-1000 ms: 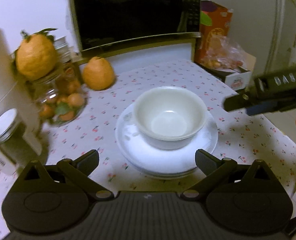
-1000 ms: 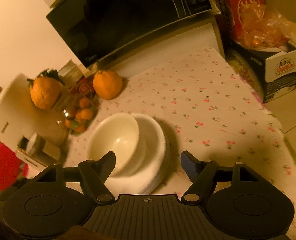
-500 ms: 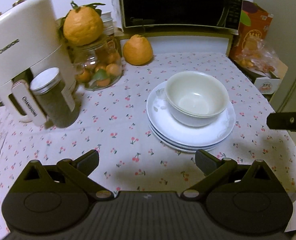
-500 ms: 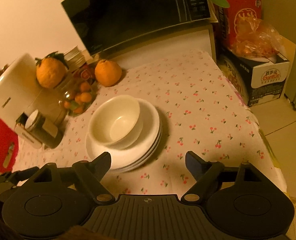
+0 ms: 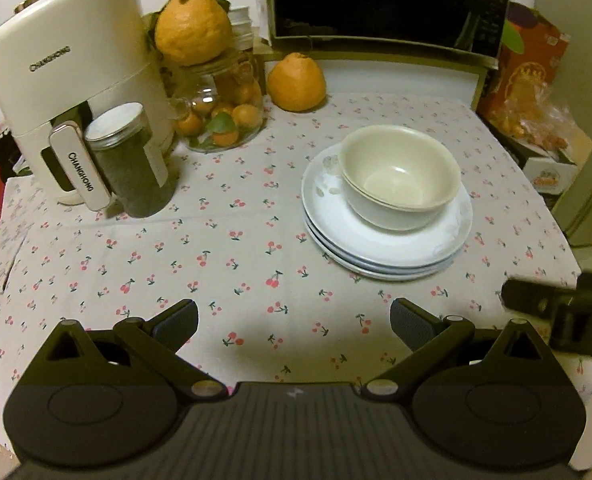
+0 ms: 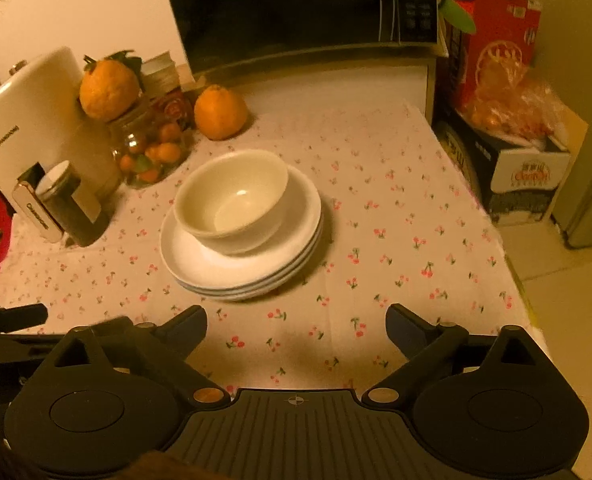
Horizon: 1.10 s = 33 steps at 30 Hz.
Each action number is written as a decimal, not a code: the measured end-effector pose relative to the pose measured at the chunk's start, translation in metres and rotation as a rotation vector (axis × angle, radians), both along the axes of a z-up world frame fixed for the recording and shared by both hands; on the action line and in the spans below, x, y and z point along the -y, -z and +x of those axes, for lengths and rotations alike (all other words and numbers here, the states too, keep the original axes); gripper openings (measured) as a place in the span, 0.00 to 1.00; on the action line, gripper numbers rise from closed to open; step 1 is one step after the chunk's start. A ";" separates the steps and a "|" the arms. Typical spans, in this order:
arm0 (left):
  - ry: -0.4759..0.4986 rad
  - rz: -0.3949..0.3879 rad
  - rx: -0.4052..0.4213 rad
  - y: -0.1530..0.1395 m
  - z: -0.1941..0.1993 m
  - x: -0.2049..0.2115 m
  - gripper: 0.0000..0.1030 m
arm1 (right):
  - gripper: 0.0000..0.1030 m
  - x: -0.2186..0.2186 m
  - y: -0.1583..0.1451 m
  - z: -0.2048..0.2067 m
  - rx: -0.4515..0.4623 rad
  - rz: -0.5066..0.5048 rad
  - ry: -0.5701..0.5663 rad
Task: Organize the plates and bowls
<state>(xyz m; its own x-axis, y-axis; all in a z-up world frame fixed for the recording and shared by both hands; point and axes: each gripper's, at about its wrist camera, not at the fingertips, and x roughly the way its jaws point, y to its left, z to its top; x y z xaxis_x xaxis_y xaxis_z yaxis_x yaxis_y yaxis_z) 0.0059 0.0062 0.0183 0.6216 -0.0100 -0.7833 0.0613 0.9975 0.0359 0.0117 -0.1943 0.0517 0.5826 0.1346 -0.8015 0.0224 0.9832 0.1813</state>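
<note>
Nested cream bowls (image 5: pixel 400 178) (image 6: pixel 232 200) sit on a stack of white plates (image 5: pixel 388 240) (image 6: pixel 240 256) on the cherry-print tablecloth. My left gripper (image 5: pixel 294 320) hangs open over bare cloth, near of the stack, with nothing between its fingers. My right gripper (image 6: pixel 296 324) is also back from the stack; its jaws are opening wide and hold nothing. In the left wrist view the right gripper's side (image 5: pixel 564 316) shows at the right edge. In the right wrist view the left gripper (image 6: pixel 12 320) shows at the left edge.
A white appliance (image 5: pixel 72 80), a dark lidded jar (image 5: pixel 130 160) and a glass jar of small oranges (image 5: pixel 220 112) stand at the back left. A microwave (image 5: pixel 380 0) fills the back. Boxes (image 6: pixel 512 152) stand off the table's right edge.
Both grippers have pulled back from the stack, which now looks smaller and farther. The right gripper's jaws have spread wider. Both views have rolled level.
</note>
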 end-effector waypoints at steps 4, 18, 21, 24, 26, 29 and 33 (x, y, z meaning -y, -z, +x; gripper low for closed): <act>-0.015 -0.024 -0.009 -0.002 0.001 -0.002 1.00 | 0.95 -0.005 0.003 0.001 -0.011 -0.022 -0.010; -0.042 -0.001 -0.050 0.005 0.002 -0.006 1.00 | 0.95 -0.011 0.007 0.002 -0.023 -0.029 -0.022; -0.045 -0.002 -0.051 0.005 0.002 -0.008 1.00 | 0.95 -0.010 0.007 0.002 -0.021 -0.031 -0.018; -0.056 -0.001 -0.047 0.004 0.003 -0.009 1.00 | 0.95 -0.010 0.008 0.003 -0.022 -0.030 -0.012; -0.059 0.000 -0.046 0.004 0.003 -0.011 1.00 | 0.95 -0.009 0.008 0.003 -0.025 -0.031 -0.010; -0.062 0.003 -0.041 0.003 0.002 -0.012 1.00 | 0.95 -0.010 0.008 0.003 -0.024 -0.030 -0.011; -0.066 0.007 -0.034 0.002 0.002 -0.012 1.00 | 0.95 -0.013 0.008 0.004 -0.023 -0.034 -0.024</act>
<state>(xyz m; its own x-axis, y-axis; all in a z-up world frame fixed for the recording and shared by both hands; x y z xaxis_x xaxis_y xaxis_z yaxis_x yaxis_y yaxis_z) 0.0081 0.0184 0.0159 0.5940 0.0352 -0.8037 -0.0032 0.9991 0.0415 0.0154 -0.1816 0.0435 0.5612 0.1205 -0.8189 0.0025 0.9891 0.1473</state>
